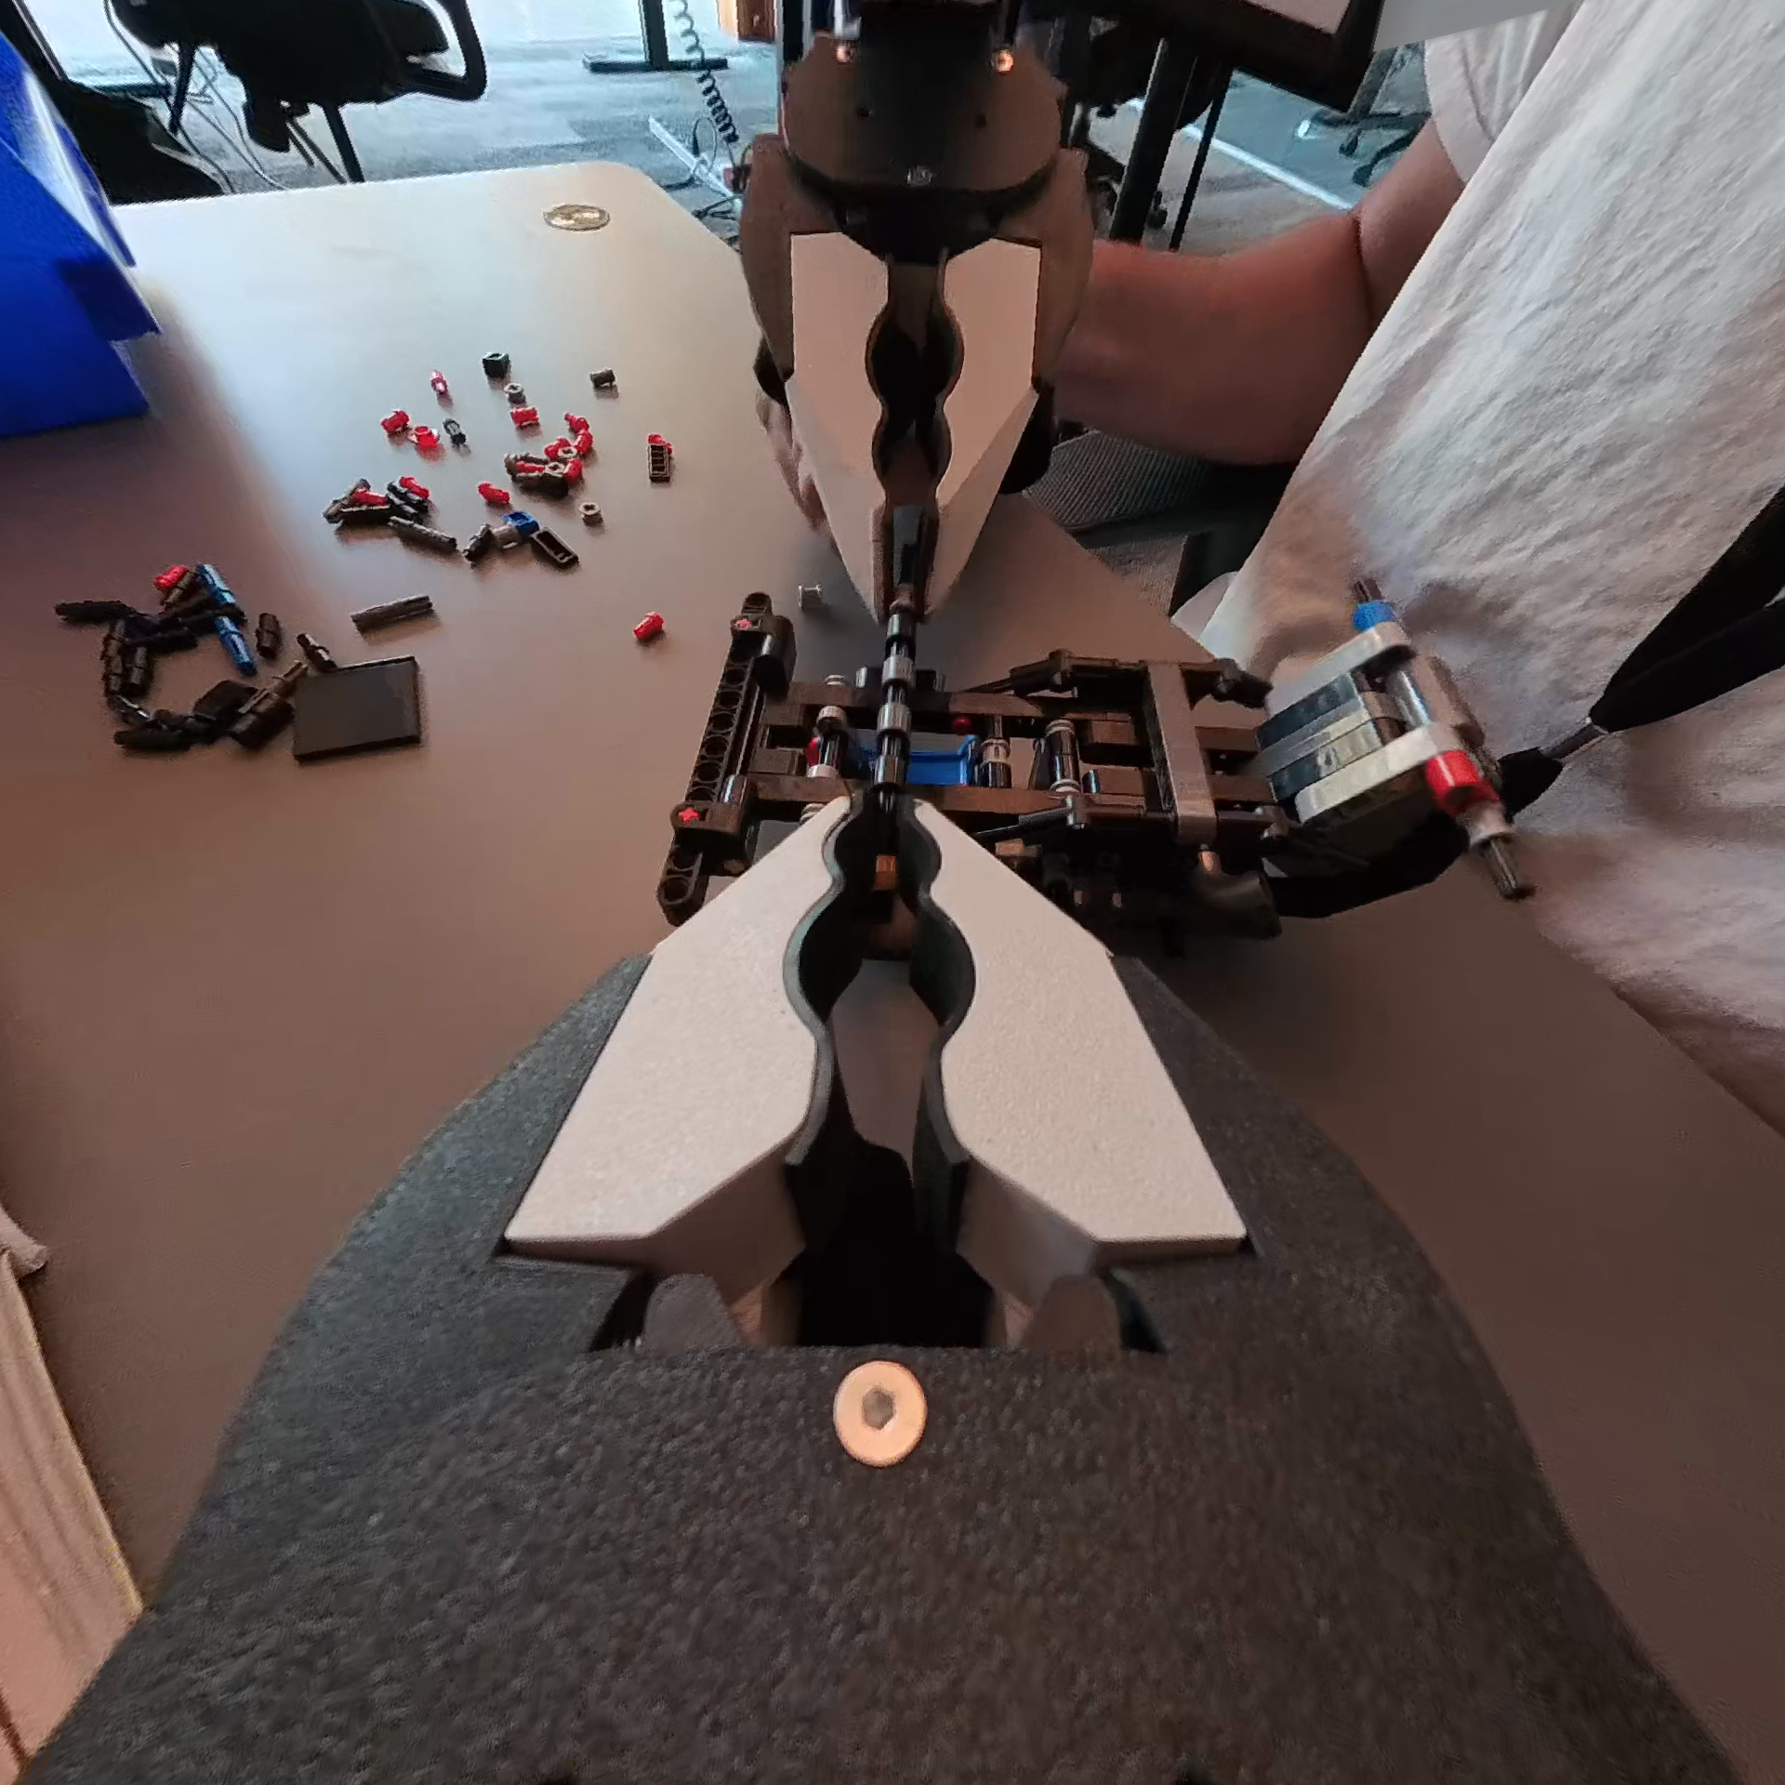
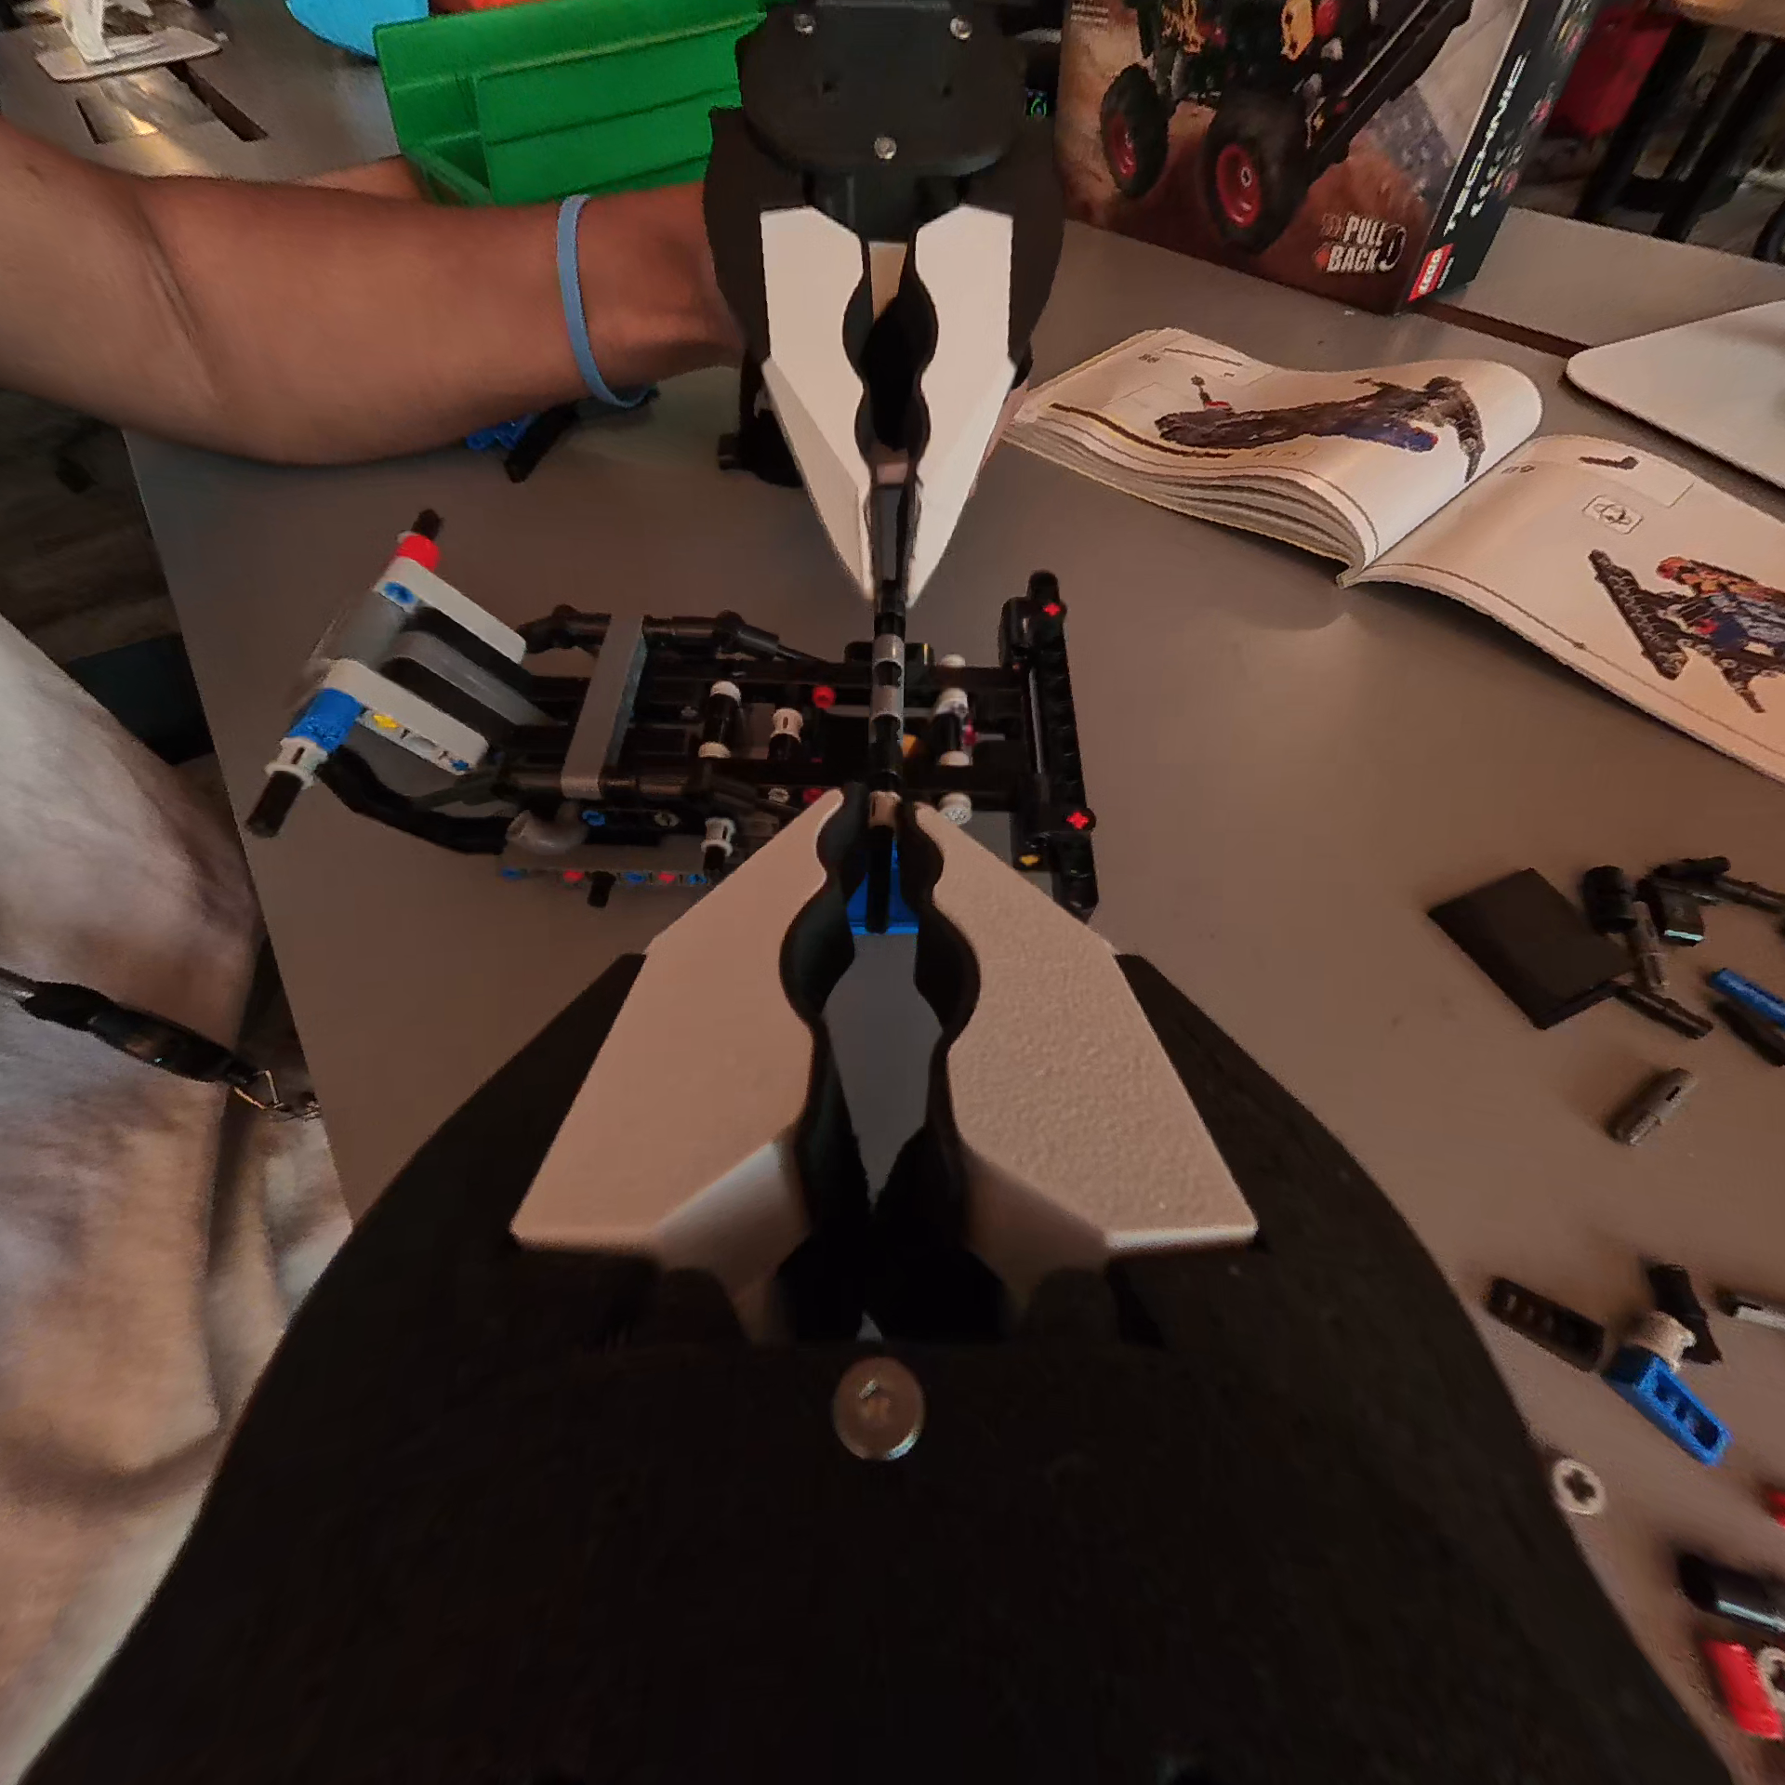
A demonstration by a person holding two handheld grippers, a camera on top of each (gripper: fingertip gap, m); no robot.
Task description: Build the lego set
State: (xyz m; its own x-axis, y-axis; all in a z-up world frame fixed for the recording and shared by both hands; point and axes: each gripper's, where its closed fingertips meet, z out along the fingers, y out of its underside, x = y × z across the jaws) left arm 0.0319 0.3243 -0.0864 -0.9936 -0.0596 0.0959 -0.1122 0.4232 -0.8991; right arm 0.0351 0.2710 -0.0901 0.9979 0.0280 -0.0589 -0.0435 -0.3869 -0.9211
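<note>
Both tools are closed on one black axle (image 1: 893,695) strung with small bushes: the left gripper (image 1: 884,821) clamps its near end, the right gripper (image 1: 903,599) its far end, directly above the part-built chassis (image 1: 1014,763) resting on the table (image 1: 386,966). The axle is likely light, stiff and slick, best held at its bare ends; the chassis probably separates under a careless push. Contents of the blue bin (image 1: 58,290) and green bin (image 2: 570,97) are hidden.

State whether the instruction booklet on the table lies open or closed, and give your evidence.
Open: the instruction booklet lies flat on the table, two illustrated pages spread.
</note>
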